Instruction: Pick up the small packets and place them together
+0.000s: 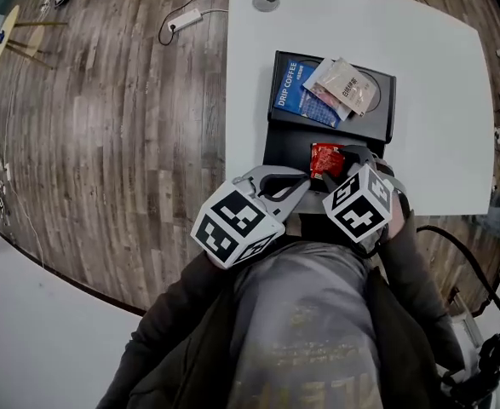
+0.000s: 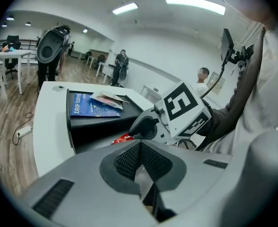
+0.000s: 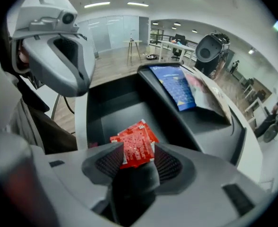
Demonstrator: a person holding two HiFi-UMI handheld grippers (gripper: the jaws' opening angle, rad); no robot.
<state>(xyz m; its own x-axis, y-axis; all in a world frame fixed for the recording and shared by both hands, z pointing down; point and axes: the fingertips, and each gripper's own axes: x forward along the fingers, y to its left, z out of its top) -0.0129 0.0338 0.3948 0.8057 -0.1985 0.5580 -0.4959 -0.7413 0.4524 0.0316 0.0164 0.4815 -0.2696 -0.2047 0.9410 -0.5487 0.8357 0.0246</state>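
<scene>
Bright ceiling strip lights (image 2: 194,4); fisheye warp, dark corners; foreground soft.

left hand-held gripper (image 2: 140,148): jaws together | right hand-held gripper (image 3: 138,157): jaws apart

Table and floor
A white table (image 1: 437,75) is standing on a wooden floor (image 1: 105,126); a grey grommet (image 1: 266,2) is sitting in its top, a power strip (image 1: 184,21) lying nearby.
</scene>
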